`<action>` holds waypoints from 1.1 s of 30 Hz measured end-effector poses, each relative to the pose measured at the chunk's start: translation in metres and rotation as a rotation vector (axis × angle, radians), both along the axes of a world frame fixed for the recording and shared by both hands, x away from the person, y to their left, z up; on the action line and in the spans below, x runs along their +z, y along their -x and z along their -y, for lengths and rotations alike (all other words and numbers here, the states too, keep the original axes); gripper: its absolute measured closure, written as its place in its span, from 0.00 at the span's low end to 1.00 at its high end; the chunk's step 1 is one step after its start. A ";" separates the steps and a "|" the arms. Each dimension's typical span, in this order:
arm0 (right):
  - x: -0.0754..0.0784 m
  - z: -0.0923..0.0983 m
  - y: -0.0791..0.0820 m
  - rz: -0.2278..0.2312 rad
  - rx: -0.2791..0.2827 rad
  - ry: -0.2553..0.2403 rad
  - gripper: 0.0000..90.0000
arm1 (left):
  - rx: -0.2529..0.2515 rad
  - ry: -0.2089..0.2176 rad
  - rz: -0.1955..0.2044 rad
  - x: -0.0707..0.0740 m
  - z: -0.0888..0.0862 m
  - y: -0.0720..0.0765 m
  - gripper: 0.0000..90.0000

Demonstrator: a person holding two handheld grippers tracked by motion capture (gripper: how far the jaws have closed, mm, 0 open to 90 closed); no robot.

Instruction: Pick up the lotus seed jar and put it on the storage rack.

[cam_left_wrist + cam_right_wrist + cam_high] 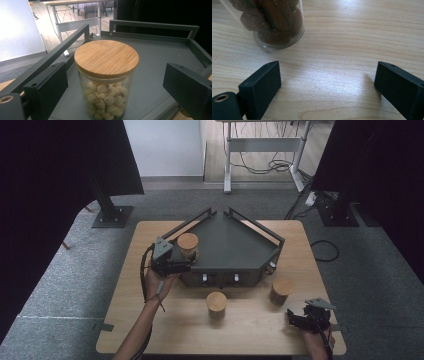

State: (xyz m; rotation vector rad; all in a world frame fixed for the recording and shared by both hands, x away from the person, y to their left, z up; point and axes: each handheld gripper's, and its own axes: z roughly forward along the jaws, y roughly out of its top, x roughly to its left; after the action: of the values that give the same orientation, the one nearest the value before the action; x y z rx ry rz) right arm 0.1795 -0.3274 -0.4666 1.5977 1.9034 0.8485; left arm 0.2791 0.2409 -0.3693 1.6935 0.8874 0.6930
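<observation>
A glass jar [187, 243] with a bamboo lid stands in the left corner of a dark grey railed tray [235, 242]. In the left gripper view this jar [106, 75] holds pale round seeds. My left gripper [184, 261] is level with it, and its jaws stand wide on either side. The left gripper [116, 75] is open, with gaps between the pads and the glass. My right gripper [295, 319] hovers low over the table's front right corner. The right gripper [327, 75] is open over bare wood, with nothing between its jaws.
A jar of brown dates [274, 22] stands just ahead and left of the right gripper's jaws; from above the date jar [281, 290] is in front of the tray. Another lidded jar [216, 304] stands at the wooden table's [250, 332] middle front. Raised rails edge the tray.
</observation>
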 end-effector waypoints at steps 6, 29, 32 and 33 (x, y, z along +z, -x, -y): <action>0.000 0.000 0.000 0.000 0.000 0.000 0.07 | -0.003 0.001 0.005 0.002 -0.003 0.007 0.06; 0.000 0.000 0.000 0.000 0.000 0.000 0.07 | -0.018 0.001 -0.002 0.000 -0.014 0.032 0.06; 0.000 0.000 0.000 0.000 0.000 0.000 0.07 | -0.016 0.007 -0.004 -0.002 -0.017 0.036 0.06; 0.000 0.000 0.000 0.000 0.000 0.000 0.07 | -0.016 0.009 -0.005 -0.002 -0.018 0.037 0.06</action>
State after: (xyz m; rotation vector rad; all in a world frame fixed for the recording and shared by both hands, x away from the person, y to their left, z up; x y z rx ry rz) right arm 0.1795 -0.3275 -0.4665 1.5977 1.9038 0.8483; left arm 0.2418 0.2589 -0.3715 1.6932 0.8785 0.6725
